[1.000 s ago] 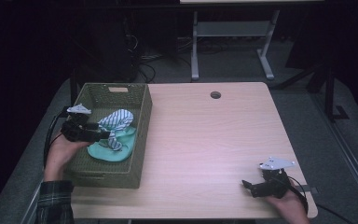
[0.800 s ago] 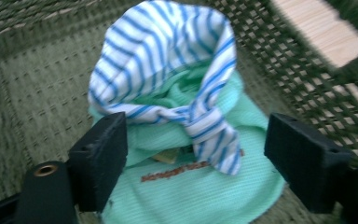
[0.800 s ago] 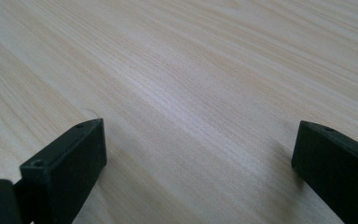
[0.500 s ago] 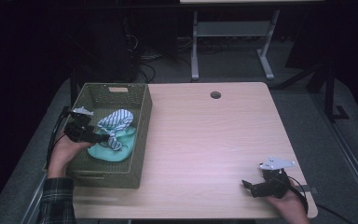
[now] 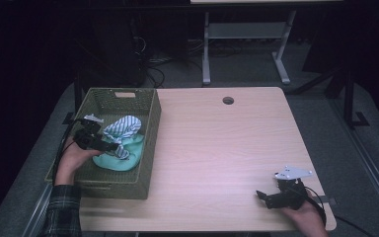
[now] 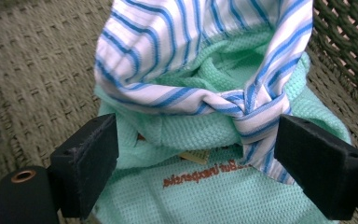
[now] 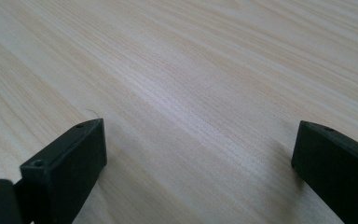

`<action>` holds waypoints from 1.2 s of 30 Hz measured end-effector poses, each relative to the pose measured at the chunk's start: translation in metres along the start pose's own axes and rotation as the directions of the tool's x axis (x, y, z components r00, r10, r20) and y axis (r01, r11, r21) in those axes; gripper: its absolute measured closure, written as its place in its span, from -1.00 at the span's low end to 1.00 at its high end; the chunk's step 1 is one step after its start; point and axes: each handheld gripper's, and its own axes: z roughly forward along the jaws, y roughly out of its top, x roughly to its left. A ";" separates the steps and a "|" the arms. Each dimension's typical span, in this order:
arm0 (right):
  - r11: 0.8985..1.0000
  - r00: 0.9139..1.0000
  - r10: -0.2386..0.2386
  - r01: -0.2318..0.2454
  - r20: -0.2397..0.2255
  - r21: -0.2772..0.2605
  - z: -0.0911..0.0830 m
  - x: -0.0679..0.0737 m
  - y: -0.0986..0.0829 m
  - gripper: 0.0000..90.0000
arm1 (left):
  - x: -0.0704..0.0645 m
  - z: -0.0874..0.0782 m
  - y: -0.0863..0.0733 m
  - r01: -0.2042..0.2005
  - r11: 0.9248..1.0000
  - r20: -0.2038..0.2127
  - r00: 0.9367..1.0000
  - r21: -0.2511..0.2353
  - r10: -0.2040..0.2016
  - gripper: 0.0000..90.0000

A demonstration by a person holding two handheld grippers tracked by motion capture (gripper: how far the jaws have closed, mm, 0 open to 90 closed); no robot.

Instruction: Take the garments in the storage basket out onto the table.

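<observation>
L tongs point(image 6: 196, 154) were spread wide over the striped cloth point(image 6: 191, 60) and mint cloth point(image 6: 223, 186), both lying in the green basket point(image 5: 150, 148) at the surface's point(image 5: 227, 148) left; contact w/ fabric unclear. R tongs point(image 7: 198, 158) were spread, apparently just above bare wood, near right corner.

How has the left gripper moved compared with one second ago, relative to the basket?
Yes. The left gripper has pulled back toward the person's side and the green basket's left wall, away from the striped cloth; its jaws stand open.
</observation>
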 end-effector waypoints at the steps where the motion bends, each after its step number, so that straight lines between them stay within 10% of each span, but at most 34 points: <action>1: 1.000 1.000 0.000 0.000 0.000 0.000 0.000 0.000 0.000 -0.94 | -0.002 0.002 0.002 -0.006 1.000 0.003 1.000 0.002 0.006 -0.72; 17: 1.000 1.000 -0.001 0.001 0.000 0.000 0.000 0.000 0.000 -0.94 | -0.010 0.029 0.023 -0.020 0.994 -0.002 1.000 0.104 0.021 -0.66; 22: 1.000 1.000 0.000 0.000 -0.001 0.000 0.000 0.000 0.000 -0.94 | -0.010 0.032 0.022 -0.013 0.995 0.025 1.000 0.103 0.011 -0.38; 29: 1.000 1.000 -0.001 0.001 -0.002 0.000 0.000 0.000 0.000 -0.94 | -0.013 0.027 0.023 -0.027 0.996 0.074 0.997 0.079 0.021 0.54; 36: 1.000 1.000 -0.002 0.002 -0.002 0.000 0.000 0.000 0.000 -0.94 | -0.013 0.021 0.023 -0.015 0.997 0.093 0.996 0.076 0.008 0.70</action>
